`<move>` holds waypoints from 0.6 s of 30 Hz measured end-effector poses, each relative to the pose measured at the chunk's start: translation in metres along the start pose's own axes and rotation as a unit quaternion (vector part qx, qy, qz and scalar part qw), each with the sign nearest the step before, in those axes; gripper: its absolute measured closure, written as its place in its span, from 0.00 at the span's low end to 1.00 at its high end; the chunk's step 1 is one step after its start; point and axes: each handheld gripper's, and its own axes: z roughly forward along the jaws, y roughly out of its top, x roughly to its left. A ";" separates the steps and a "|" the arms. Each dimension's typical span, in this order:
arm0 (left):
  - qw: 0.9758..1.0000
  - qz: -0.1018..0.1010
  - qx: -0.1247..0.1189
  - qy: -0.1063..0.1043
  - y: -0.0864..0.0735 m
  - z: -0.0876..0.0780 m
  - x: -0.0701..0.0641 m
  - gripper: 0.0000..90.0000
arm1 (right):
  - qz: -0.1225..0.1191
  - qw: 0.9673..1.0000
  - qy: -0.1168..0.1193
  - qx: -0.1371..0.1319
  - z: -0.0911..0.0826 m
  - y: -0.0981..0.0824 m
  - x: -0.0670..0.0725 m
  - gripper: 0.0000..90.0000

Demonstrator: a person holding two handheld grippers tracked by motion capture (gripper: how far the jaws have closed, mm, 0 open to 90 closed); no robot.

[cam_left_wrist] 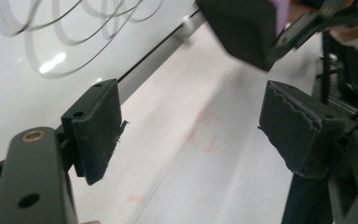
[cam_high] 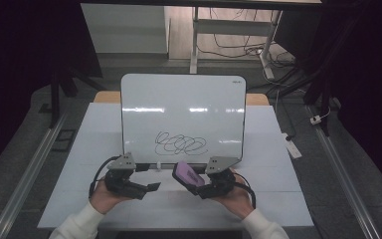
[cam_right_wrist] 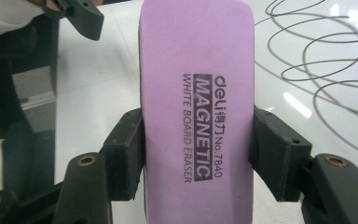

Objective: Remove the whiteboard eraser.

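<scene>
A purple whiteboard eraser (cam_high: pixel 189 174) printed "MAGNETIC" is clamped across its width by my right gripper (cam_high: pixel 199 185), just in front of the whiteboard (cam_high: pixel 181 99). In the right gripper view both pads press the eraser's (cam_right_wrist: pixel 196 70) sides, with my right gripper (cam_right_wrist: pixel 198 149) shut on it. A black looping scribble (cam_high: pixel 180 143) covers the board's lower middle. My left gripper (cam_high: pixel 151 187) hovers to the left of the eraser, open. In the left gripper view my left gripper (cam_left_wrist: pixel 193 135) has nothing between its pads, and the eraser's dark felt face (cam_left_wrist: pixel 242 28) hangs close ahead.
The whiteboard lies on a white-covered table (cam_high: pixel 104 149). A small white object (cam_high: pixel 157 166) sits at the board's near edge between the two grippers. Dark floor, rails and cables surround the table. The scribble (cam_right_wrist: pixel 326 51) lies to the right of the eraser.
</scene>
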 end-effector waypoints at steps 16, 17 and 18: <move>0.995 -0.057 -0.006 0.087 -0.046 -0.029 0.018 0.25 | -0.010 0.996 -0.085 -0.014 -0.012 0.000 -0.005 0.43; 0.994 -0.063 -0.004 0.090 -0.049 -0.029 0.019 0.25 | -0.013 0.995 -0.095 -0.014 -0.013 -0.001 -0.005 0.43; 0.994 -0.067 -0.002 0.092 -0.052 -0.030 0.021 0.25 | -0.013 0.995 -0.103 -0.013 -0.013 -0.001 -0.004 0.43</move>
